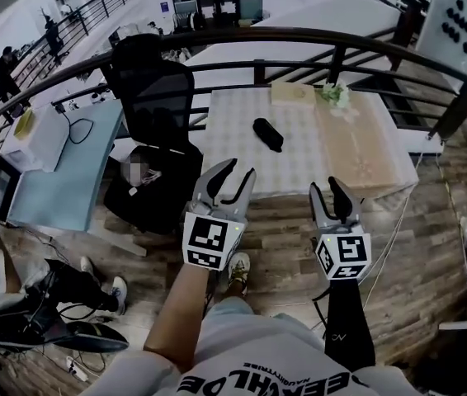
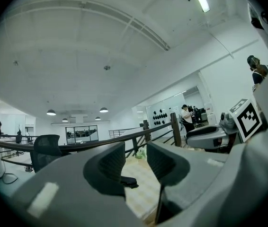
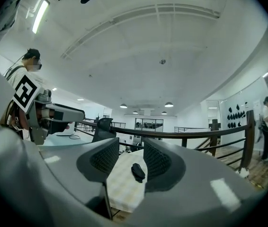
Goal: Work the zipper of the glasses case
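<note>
Head view shows the small black oval glasses case (image 1: 267,134) lying on the pale checked worktop (image 1: 233,151). The left gripper (image 1: 235,176) and right gripper (image 1: 327,192) hang well short of it, jaws apart and empty, probably ready to reach in.

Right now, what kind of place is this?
Probably a big open office, on a raised floor: a curved railing, a black office chair and a pale blue desk.

Left gripper (image 1: 232,180) held forward on bare forearm (image 1: 177,312), jaws apart, nothing between; right gripper (image 1: 333,196) alongside, level, jaws apart, nothing between; both raised, touching nothing.
</note>
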`<state>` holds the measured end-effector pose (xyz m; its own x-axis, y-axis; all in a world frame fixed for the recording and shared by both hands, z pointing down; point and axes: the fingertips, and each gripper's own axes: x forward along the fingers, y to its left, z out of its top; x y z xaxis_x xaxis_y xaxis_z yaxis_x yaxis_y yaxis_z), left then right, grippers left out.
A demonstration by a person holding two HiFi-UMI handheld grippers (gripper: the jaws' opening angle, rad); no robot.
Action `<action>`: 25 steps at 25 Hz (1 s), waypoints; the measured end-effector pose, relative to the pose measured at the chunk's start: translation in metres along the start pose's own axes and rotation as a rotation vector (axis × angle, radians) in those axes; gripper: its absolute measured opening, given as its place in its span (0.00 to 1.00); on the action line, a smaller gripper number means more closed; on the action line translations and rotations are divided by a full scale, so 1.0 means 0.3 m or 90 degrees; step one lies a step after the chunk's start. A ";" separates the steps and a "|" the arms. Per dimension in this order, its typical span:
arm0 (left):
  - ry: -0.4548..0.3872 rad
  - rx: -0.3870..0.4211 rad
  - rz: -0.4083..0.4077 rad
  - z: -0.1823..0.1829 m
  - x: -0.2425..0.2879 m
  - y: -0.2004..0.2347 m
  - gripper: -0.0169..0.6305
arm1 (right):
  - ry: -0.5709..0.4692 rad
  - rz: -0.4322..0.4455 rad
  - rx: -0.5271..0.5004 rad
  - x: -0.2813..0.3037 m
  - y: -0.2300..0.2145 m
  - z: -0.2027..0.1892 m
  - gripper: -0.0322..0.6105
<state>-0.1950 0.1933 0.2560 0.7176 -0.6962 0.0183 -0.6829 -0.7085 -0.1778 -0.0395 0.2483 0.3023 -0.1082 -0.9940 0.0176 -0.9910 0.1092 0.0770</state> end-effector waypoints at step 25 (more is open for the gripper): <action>0.014 -0.006 -0.137 -0.166 0.867 0.476 0.25 | 0.043 -0.072 0.026 0.887 -0.286 -0.055 0.36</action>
<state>-0.1126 -0.0945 0.2843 0.8438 -0.5313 0.0756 -0.5159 -0.8420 -0.1579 0.0180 -0.0254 0.3169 0.0086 -0.9969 0.0779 -0.9991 -0.0054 0.0412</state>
